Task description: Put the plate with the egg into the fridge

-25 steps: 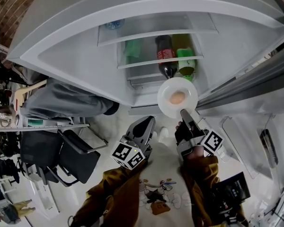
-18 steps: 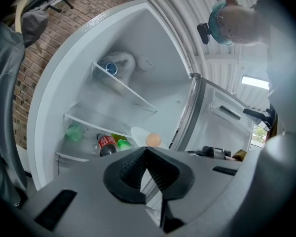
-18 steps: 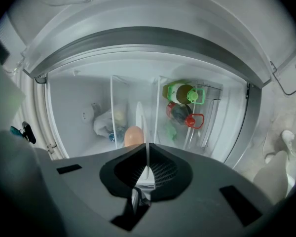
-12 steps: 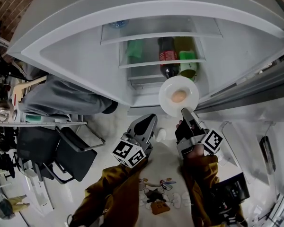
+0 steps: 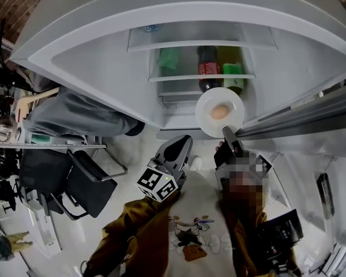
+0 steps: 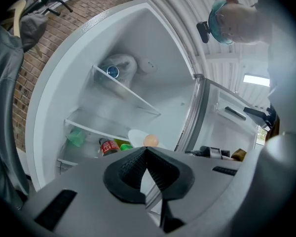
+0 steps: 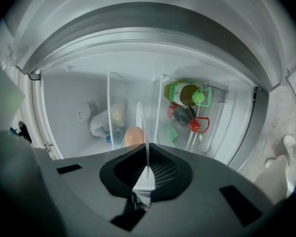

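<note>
Right gripper (image 5: 226, 134) clamps the plate (image 5: 206, 111) by its near rim, egg (image 5: 219, 112) atop, at the fridge (image 5: 92, 62) mouth; I read the shelves (image 5: 179, 78) as straight ahead of it; left gripper (image 5: 181, 145) closed, empty, set back.

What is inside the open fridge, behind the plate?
A red-labelled dark bottle, a yellow-green bottle and a green pack are visible. The plate with the egg hides part of both bottles.
</note>
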Motion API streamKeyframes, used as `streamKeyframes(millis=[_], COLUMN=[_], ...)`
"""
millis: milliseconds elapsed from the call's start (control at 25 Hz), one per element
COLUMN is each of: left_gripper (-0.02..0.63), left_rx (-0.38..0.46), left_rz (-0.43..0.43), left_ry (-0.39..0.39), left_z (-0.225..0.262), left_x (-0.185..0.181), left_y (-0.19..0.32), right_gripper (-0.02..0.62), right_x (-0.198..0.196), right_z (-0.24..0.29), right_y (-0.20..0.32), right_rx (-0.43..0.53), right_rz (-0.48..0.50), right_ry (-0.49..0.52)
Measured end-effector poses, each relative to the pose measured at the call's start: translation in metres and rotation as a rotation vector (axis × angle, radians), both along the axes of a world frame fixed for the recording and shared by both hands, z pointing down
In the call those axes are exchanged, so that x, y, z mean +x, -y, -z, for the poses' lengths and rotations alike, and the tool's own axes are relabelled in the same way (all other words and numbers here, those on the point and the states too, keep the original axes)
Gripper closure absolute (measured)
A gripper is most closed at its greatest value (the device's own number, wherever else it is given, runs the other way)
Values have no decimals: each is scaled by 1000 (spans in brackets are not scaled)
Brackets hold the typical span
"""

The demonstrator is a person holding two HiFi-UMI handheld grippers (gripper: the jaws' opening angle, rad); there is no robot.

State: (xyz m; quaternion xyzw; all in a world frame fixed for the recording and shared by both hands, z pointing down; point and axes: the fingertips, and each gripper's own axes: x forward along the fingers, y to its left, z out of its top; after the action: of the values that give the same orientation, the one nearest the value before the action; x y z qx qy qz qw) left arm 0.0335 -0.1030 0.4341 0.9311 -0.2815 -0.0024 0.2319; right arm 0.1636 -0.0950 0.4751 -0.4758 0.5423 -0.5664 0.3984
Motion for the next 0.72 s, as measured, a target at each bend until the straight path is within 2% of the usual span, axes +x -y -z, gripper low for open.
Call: streamKeyframes(millis=[720], left_gripper=[598], left_rx=[24], left_rz=[10], left_ry=[-22], left_z=[12], left_x=[2], left_y=[16], right_gripper=[577], right_x=[4], right_z=[3], right_y=[18], right_rx=[-36], right_rz=[-46], right_ry=[-29])
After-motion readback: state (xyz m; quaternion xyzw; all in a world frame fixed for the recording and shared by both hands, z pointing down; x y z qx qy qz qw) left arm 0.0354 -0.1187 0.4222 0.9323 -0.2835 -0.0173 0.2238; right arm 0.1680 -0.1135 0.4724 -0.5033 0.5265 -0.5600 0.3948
